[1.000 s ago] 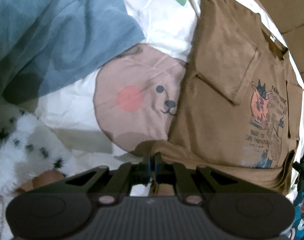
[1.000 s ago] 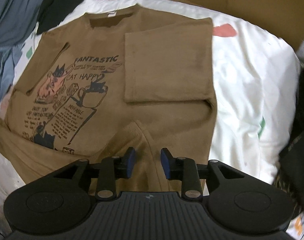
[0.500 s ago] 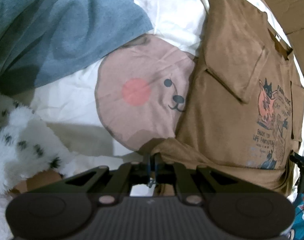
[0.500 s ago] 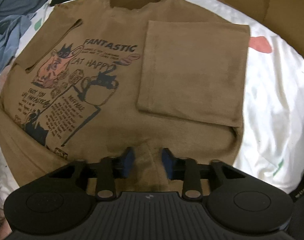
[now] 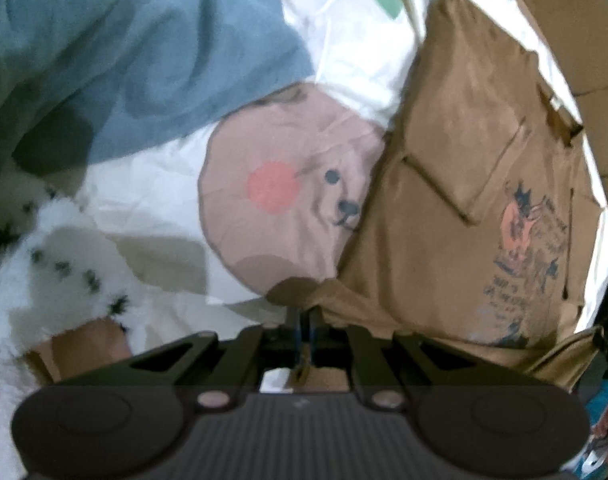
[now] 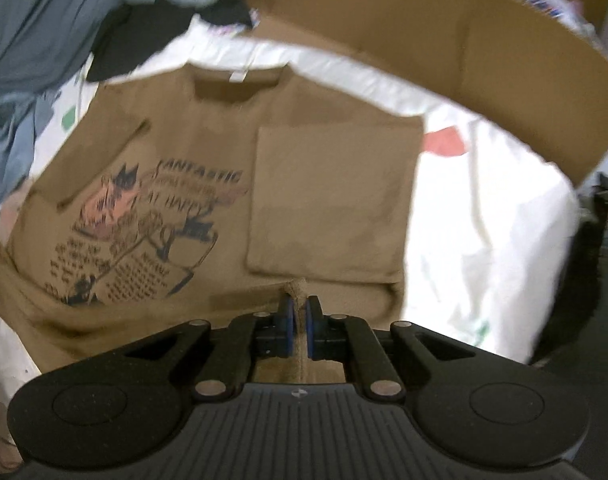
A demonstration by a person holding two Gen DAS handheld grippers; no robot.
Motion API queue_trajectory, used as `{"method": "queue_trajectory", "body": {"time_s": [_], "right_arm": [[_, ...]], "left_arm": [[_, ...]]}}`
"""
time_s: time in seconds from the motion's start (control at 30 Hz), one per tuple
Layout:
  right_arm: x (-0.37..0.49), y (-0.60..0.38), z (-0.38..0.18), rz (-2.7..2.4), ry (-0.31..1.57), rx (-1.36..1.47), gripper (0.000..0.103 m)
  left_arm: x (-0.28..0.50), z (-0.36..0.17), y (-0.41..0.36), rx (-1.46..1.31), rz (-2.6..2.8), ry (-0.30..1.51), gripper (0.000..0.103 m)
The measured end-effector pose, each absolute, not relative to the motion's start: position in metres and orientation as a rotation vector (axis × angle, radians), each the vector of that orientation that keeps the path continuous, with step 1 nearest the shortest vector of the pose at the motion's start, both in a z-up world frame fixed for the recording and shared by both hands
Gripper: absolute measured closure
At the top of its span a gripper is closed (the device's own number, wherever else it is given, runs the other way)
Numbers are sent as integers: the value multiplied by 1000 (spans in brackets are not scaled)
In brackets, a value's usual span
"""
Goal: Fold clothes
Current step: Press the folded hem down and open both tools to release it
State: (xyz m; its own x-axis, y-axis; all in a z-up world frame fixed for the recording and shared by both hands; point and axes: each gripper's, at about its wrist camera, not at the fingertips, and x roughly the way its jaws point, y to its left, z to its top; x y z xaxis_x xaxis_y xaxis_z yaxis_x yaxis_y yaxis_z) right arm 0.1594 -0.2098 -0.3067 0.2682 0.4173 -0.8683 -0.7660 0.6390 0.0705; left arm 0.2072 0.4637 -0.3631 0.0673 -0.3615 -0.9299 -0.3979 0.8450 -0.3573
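A brown T-shirt (image 5: 456,208) with a cat print lies flat on a white sheet, both sleeves folded inward; it also shows in the right wrist view (image 6: 207,160). My left gripper (image 5: 302,322) is shut on the shirt's bottom hem at its left corner. My right gripper (image 6: 299,316) is shut on a pinch of the bottom hem near the right side, below the folded sleeve (image 6: 328,200).
The white sheet (image 5: 151,184) has a pink bear face print (image 5: 287,196). A blue garment (image 5: 151,56) lies at the left, a white spotted fluffy item (image 5: 59,256) at the lower left. Cardboard walls (image 6: 444,48) stand behind the shirt. Grey and dark clothes (image 6: 43,40) are piled at far left.
My right gripper has closed on the shirt's bottom hem; it was open just above it before. The left gripper stays shut on the hem corner, shifted slightly.
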Motion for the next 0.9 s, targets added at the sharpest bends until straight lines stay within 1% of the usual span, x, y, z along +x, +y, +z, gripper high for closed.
{"method": "queue_trajectory", "body": {"time_s": [0.27, 0.43, 0.6, 0.9], "right_arm": [[170, -247, -259, 701, 904, -296, 99], [185, -247, -248, 676, 879, -294, 99], [203, -238, -250, 651, 864, -293, 99], [230, -215, -279, 617, 878, -323, 99]], "left_arm": [[231, -331, 461, -705, 10, 1434, 99], [253, -314, 458, -707, -4, 1394, 99], [281, -308, 454, -701, -6, 1376, 99], [329, -315, 455, -665, 22, 1362, 99]]}}
